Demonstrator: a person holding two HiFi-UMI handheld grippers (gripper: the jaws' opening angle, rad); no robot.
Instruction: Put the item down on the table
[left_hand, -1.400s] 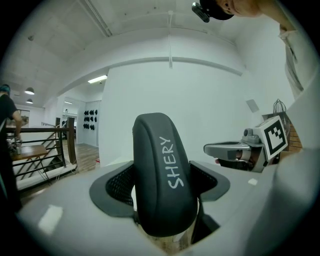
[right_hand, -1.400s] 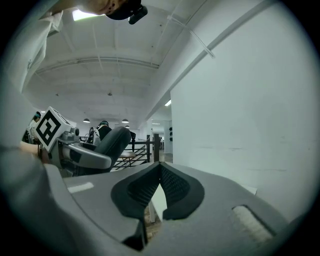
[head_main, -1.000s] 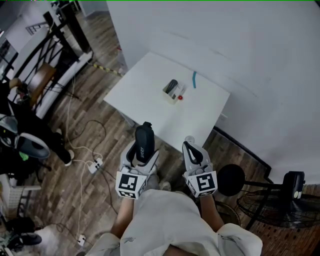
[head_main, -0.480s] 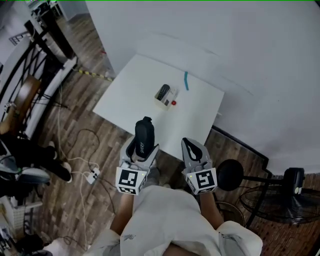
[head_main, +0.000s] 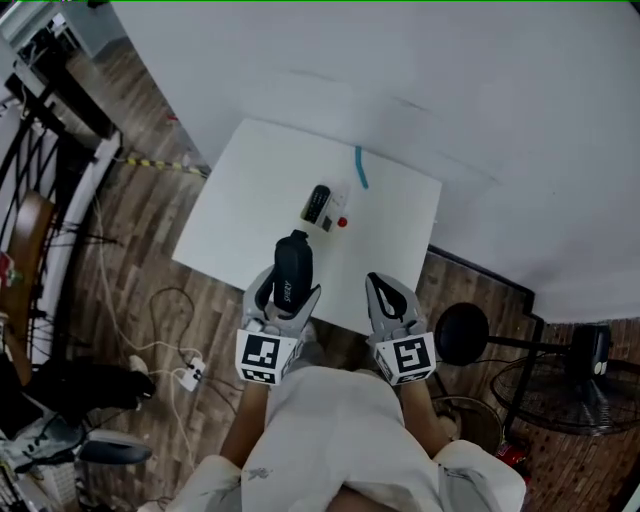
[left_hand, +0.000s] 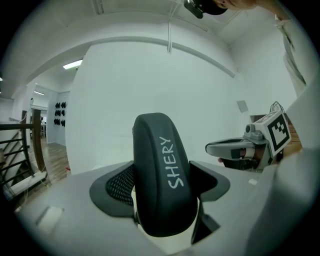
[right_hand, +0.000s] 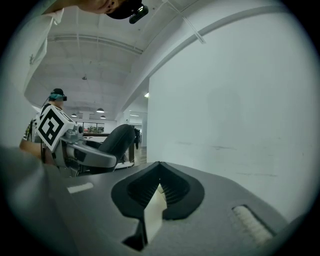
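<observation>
A black oblong item (head_main: 292, 268) with "SHERY" written in white on it (left_hand: 161, 185) stands upright between the jaws of my left gripper (head_main: 287, 290), which is shut on it (left_hand: 162, 180). In the head view the item hangs over the near edge of the white table (head_main: 250, 190). My right gripper (head_main: 380, 290) is beside it on the right, over the same edge, its fingertips meeting with nothing between them (right_hand: 159, 175). The right gripper view also shows the item (right_hand: 117, 140) off to the left.
A small open box (head_main: 318, 205) with a dark object in it sits mid-table, with a red piece (head_main: 342, 222) and a teal pen (head_main: 360, 167) close by. A black round stool (head_main: 462, 332) and a fan (head_main: 585, 375) stand to the right. Cables and a power strip (head_main: 188, 374) lie on the wooden floor at left.
Both grippers have moved forward together from over the floor to the table's near edge. The left one still holds the black item and the right one stays shut.
</observation>
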